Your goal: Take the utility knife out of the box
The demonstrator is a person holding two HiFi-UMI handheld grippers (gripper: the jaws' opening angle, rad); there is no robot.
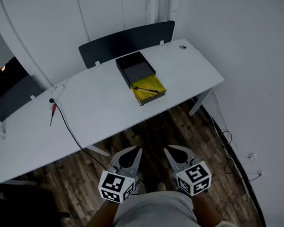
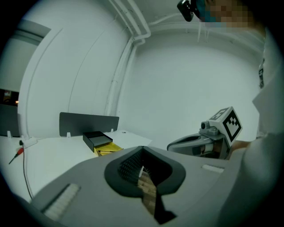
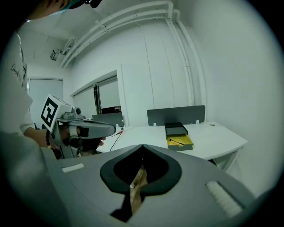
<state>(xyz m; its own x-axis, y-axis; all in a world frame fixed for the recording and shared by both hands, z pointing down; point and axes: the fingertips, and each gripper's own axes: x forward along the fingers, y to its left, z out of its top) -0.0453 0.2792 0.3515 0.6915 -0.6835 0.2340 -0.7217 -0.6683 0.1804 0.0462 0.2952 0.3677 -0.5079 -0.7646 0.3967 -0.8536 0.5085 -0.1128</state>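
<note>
Both grippers low over floor point(image 1: 149, 135), well short of table point(image 1: 95, 108). Left gripper point(image 1: 134, 152): jaws together, nothing in them. Right gripper point(image 1: 172, 151): same, closed and empty. Knife point(image 1: 146, 90) lies in yellow half of open box point(image 1: 126, 78), near table's front edge. Bearing: straight ahead, roughly between both grippers; neither clearly nearer. Knife long axis runs across approach line, slightly diagonal. Jaws must open first.

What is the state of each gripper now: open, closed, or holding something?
Left tongs: closed, holding nothing.
Right tongs: closed, holding nothing.
</note>
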